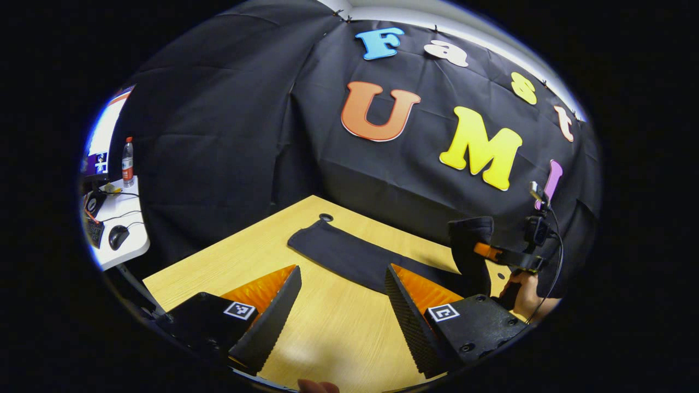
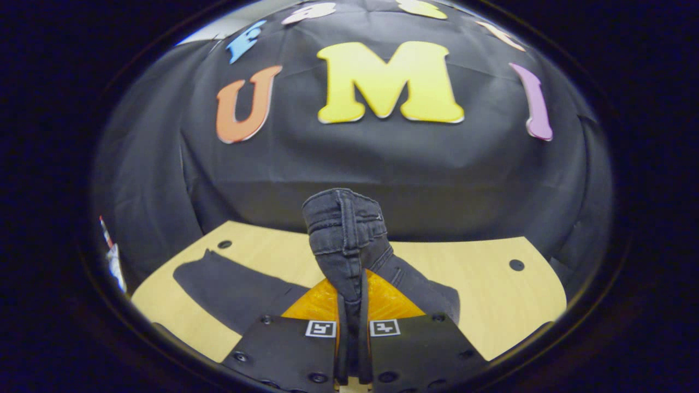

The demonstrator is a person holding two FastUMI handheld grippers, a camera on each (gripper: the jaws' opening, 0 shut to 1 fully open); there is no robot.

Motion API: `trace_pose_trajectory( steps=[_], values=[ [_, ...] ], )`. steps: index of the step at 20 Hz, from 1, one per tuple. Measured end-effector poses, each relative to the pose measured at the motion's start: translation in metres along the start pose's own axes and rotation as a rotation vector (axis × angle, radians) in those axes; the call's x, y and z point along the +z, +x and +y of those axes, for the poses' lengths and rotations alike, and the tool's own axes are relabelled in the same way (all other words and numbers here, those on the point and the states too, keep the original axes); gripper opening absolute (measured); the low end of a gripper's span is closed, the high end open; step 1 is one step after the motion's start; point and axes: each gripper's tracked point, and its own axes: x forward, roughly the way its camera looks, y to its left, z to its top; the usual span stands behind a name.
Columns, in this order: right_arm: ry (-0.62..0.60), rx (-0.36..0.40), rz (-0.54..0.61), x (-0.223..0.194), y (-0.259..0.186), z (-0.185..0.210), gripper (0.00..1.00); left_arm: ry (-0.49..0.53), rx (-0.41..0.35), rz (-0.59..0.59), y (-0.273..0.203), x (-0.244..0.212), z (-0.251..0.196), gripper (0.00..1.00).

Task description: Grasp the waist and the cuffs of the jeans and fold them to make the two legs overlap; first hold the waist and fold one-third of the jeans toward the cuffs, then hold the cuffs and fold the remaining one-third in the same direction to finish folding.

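Right gripper (image 2: 352, 322): fingers closed together on a bunched fold of the jeans (image 2: 344, 234), waist end; the denim stands up from between the fingers, seams and waistband stitching visible, lifted clear of the tabletop (image 2: 491, 305). In the left gripper view this same gripper (image 1: 480, 250) shows near the tabletop's right edge, held by a hand (image 1: 527, 297), with dark cloth hanging from it.

Left gripper (image 1: 341, 305): fingers spread wide apart, nothing between them, bare wood beneath, poised over the near part of the tabletop (image 1: 229, 262).

Jeans, dark denim: leg portion (image 1: 349, 254) lies flat and stretched across the tabletop, its cuff end just beside a round hole (image 1: 326, 217) near the far corner. From there the cloth runs toward the right edge, where it rises to the raised waist.

Tabletop: light wood, round holes near its far corners (image 2: 516, 265).

Side desk (image 1: 123, 218), white, beyond the tabletop's left edge: carries a bottle (image 1: 128, 161), a mouse (image 1: 118, 236), cables.
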Motion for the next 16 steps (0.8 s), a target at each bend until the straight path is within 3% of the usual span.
trace_pose_trajectory(
  steps=[4,5,7,11,13,16],
  values=[
    [-0.152,0.026,0.084,-0.061,0.010,0.035,0.08,-0.020,0.048,-0.002,-0.004,0.000,0.025,0.98],
    [-0.183,0.033,0.100,-0.074,0.009,0.041,0.03,-0.024,0.055,-0.005,-0.004,0.002,0.028,0.99],
    [-0.234,0.041,0.142,-0.104,0.009,0.049,0.08,-0.032,0.058,-0.008,-0.003,0.004,0.029,0.99],
    [-0.262,0.047,0.183,-0.133,0.011,0.048,0.08,-0.030,0.045,-0.008,0.002,0.005,0.026,0.99],
    [-0.217,0.115,0.193,-0.135,0.009,0.058,0.10,-0.021,0.037,-0.012,0.005,0.008,0.023,0.99],
    [-0.207,0.163,0.211,-0.137,0.004,0.067,0.77,-0.021,0.027,0.002,0.011,0.004,0.021,0.99]
  ],
)
